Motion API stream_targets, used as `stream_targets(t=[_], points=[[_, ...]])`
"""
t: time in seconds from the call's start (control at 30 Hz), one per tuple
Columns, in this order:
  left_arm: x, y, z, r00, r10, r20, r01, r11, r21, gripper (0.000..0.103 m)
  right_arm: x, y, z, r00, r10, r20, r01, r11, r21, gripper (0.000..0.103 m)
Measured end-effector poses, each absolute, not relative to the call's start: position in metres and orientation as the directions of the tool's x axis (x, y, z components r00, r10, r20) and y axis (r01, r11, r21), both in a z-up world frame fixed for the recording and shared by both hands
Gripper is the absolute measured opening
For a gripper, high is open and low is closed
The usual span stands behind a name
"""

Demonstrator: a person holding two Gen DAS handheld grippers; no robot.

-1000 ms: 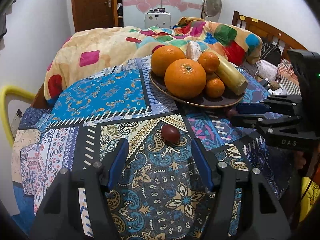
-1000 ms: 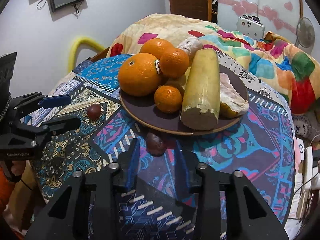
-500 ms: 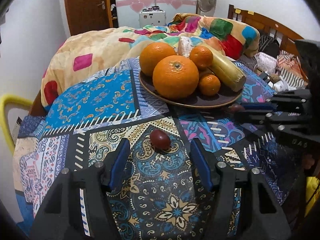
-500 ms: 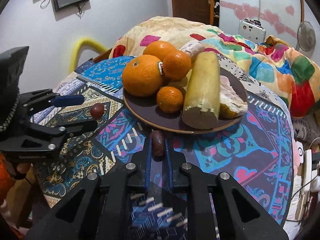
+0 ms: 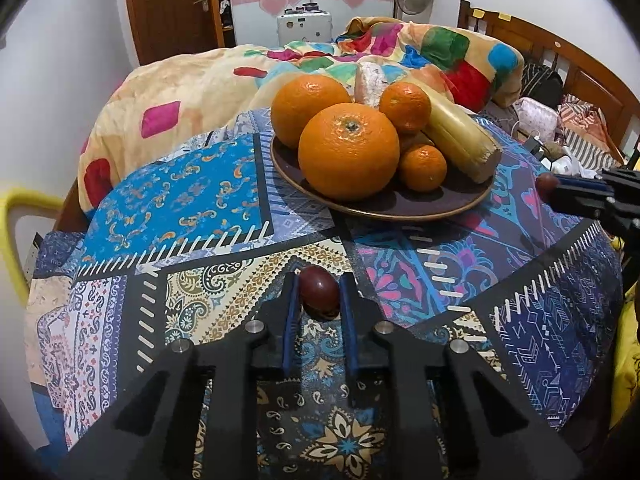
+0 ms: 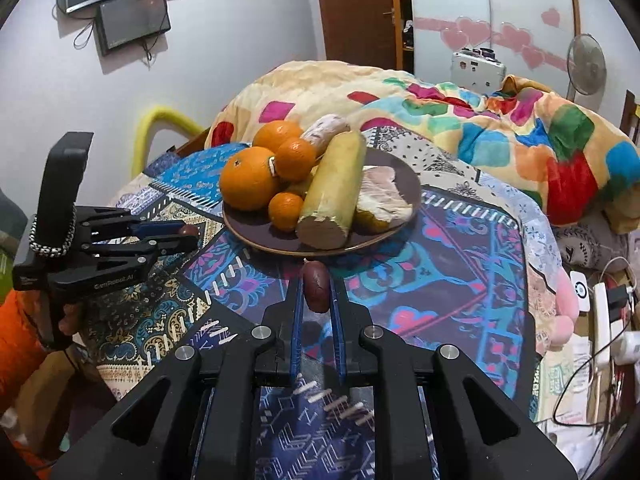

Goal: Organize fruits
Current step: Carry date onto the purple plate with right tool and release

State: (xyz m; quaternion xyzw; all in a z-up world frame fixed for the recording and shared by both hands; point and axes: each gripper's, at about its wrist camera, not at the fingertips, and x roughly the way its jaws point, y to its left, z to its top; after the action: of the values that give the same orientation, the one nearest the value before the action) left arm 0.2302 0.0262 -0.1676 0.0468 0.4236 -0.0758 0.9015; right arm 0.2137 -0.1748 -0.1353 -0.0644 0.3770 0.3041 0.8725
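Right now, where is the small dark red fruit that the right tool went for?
Clamped in the right tool, the dark red fruit sits just in front of the brown plate, near its front rim in the right wrist view.

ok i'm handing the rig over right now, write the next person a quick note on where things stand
Left tongs: just closed on a dark red fruit low over the patterned cloth.
Right tongs: shut on a second dark red fruit, near the plate's front rim.
Plate holds four oranges and other produce.
Done: both fruits gripped.
Left: probably put both on the plate.

White walls [image 6: 240,40] (wooden door [image 5: 168,8])
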Motion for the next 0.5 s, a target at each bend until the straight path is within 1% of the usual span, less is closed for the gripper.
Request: stream_targets(t=[0.17,0.5], points=[[0.225,0.016,-0.161,0.651,-0.1,-0.753,0.199,0.979,0.041,0.019,0.215,-0.181,-0.132,0.548,0.483,-0.683,-0.572,0.812,0.115,0.012],[0.237,-0.013,-0.136,0.687,-0.179,-0.705,0.256,0.967,0.004,0.019,0.233,-0.186,-0.125,0.585,0.475,-0.658,-0.551,0.827,0.107,0.012]])
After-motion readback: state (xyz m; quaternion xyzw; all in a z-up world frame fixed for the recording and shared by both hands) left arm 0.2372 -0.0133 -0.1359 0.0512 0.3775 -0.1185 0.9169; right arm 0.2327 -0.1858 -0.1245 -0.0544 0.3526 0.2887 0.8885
